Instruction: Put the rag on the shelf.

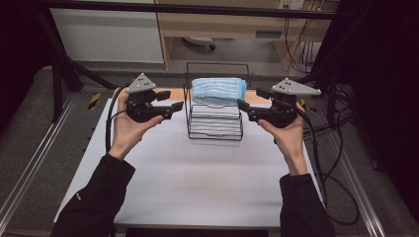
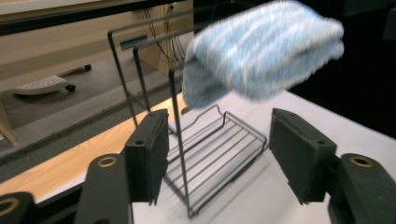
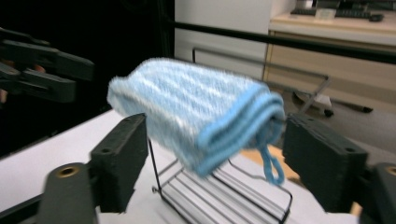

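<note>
White bench (image 1: 197, 182) carried a black wire rack (image 1: 214, 123) at its far middle, with a folded light-blue terry towel (image 1: 218, 90) draped over the top rail. Left tongs (image 1: 170, 101) and right tongs (image 1: 246, 106) flanked it, both open and empty. Barely balanced, the towel could slide off if nudged; the right gripper view showed its hanging loop (image 3: 272, 168), unseen from above.

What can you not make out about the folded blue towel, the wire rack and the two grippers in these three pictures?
- Folded blue towel: motion blur in the left gripper view hides its weave and folds.
- Wire rack: in the high view the towel covers its top rails, so what the towel rests on stays unseen.
- Left gripper and right gripper: the bottom edge cuts off their bodies in their own views.
</note>
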Demonstrator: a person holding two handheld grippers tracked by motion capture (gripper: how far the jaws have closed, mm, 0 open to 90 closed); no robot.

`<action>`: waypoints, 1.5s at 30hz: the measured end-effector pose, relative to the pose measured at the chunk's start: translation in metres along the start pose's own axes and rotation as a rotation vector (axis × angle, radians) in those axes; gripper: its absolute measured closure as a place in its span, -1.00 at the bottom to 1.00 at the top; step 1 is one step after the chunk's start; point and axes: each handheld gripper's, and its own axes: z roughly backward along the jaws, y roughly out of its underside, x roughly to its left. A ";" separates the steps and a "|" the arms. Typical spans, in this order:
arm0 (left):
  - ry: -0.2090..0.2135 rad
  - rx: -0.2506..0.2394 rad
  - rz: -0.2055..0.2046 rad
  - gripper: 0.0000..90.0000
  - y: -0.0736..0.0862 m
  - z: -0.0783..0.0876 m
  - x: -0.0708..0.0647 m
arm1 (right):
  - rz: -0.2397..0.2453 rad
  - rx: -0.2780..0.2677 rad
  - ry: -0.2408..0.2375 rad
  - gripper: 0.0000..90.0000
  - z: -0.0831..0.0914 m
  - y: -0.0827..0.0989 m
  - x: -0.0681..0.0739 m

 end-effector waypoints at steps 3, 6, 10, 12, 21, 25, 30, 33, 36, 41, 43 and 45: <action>-0.012 0.019 -0.005 -0.23 0.019 0.006 0.002 | -0.010 0.032 -0.006 -0.65 0.004 0.012 -0.003; -0.023 0.049 0.003 -0.32 0.039 0.010 0.006 | -0.019 0.048 -0.002 -0.71 0.008 0.028 -0.005; -0.028 0.085 0.025 -0.44 0.066 0.012 0.010 | -0.038 0.072 -0.009 -0.79 0.012 0.050 -0.009; -0.029 0.110 0.033 -0.51 0.080 0.012 0.011 | -0.042 0.091 -0.012 -0.83 0.014 0.061 -0.012; -0.026 0.131 0.076 -0.65 0.136 0.017 0.010 | -0.075 0.147 -0.022 -0.97 0.018 0.117 -0.015; -0.020 0.129 0.078 -0.71 0.158 0.021 0.008 | -0.067 0.186 -0.019 -0.99 0.020 0.142 -0.012; -0.021 0.149 0.063 -0.78 0.182 0.026 0.008 | -0.102 0.239 -0.031 -0.99 0.025 0.174 -0.015; -0.022 0.162 0.066 -0.79 0.194 0.028 0.010 | -0.121 0.266 -0.036 -0.99 0.030 0.190 -0.018; -0.033 0.170 0.062 -0.80 0.202 0.031 0.011 | -0.118 0.283 -0.048 -0.99 0.036 0.202 -0.021; -0.037 0.173 0.085 -0.80 0.211 0.033 0.014 | -0.132 0.281 -0.070 -0.99 0.045 0.217 -0.025; -0.033 0.178 0.080 -0.80 0.216 0.034 0.014 | -0.137 0.291 -0.070 -0.99 0.048 0.221 -0.026; -0.027 0.180 0.079 -0.80 0.219 0.035 0.014 | -0.145 0.300 -0.067 -0.99 0.049 0.224 -0.026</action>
